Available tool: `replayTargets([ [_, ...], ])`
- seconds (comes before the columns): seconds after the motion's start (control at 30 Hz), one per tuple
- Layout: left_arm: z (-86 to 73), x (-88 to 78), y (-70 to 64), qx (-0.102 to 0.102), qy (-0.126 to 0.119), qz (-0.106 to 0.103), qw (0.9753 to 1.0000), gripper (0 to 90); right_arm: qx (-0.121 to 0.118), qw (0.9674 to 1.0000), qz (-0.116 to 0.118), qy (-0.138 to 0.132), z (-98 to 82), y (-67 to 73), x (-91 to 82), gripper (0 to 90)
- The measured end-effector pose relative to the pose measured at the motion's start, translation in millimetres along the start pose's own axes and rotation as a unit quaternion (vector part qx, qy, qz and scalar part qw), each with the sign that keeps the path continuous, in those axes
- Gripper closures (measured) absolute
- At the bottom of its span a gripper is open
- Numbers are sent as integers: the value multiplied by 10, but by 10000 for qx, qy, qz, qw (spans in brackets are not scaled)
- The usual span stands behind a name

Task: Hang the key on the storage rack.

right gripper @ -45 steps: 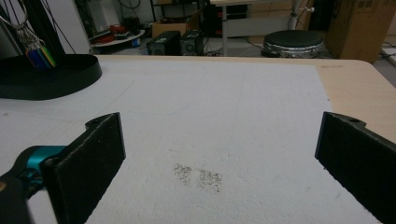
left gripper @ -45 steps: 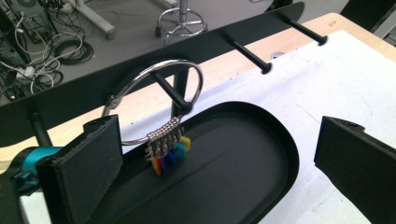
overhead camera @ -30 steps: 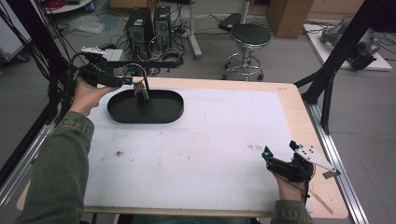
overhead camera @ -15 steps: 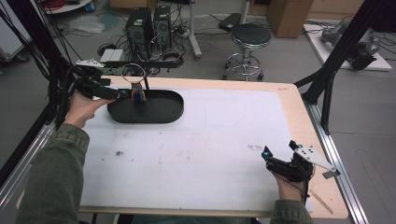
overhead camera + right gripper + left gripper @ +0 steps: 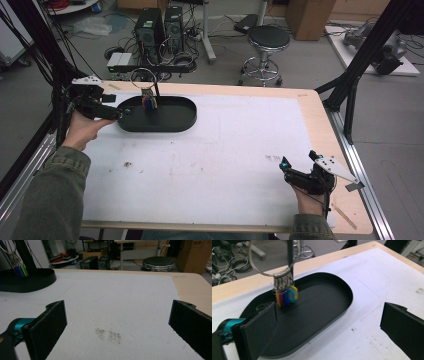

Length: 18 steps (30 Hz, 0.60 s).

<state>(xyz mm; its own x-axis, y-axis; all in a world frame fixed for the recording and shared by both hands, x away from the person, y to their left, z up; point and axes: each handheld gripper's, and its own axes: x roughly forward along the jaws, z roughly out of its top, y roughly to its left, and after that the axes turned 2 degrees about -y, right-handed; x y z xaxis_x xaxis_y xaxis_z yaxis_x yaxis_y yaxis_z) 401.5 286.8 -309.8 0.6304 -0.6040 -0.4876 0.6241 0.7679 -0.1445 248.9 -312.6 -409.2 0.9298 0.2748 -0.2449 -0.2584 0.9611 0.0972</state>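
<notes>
Left gripper (image 5: 117, 114) at the black oval tray (image 5: 172, 122), jaws wide apart, empty.
Coloured key tags (image 5: 287, 295) hang on a ring over the tray, upper left; right gripper (image 5: 290, 172) gapes empty, lower right.

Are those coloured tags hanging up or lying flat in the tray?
Hanging: the coloured tags dangle from a ring above the black tray.
</notes>
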Motion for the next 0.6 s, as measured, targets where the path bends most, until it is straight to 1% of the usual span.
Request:
replayTargets([
  [0.2,-87,-67,-57,18,19,-22,10000,17,-19,10000,5,1,0,3,1,5],
  [0.3,-129,-100,-71,-3,-24,-55,10000,17,-18,10000,9,-10,0,1,-2,5],
  [0.4,-218,-118,-93,-46,-69,-89,9999,17,-4,10000,10,-1,-1,0,-5,5],
  [0.43,-218,-118,-93,-46,-69,-89,9999,17,6,10000,5,7,-1,1,-8,5],
  [0.5,-311,-136,-128,-170,-156,-219,9995,17,-7,10000,4,-21,0,-2,-5,5],
  [0.53,-340,-141,-139,-192,-196,-228,9994,17,3,10000,2,-11,-1,-1,-5,5],
  [0.57,-359,-144,-147,-204,-185,-227,9994,17,13,10000,4,-10,-1,0,-2,5],
  [0.6,-391,-150,-160,-174,-170,-185,9995,17,2,10000,5,-14,-2,-1,0,5],
])
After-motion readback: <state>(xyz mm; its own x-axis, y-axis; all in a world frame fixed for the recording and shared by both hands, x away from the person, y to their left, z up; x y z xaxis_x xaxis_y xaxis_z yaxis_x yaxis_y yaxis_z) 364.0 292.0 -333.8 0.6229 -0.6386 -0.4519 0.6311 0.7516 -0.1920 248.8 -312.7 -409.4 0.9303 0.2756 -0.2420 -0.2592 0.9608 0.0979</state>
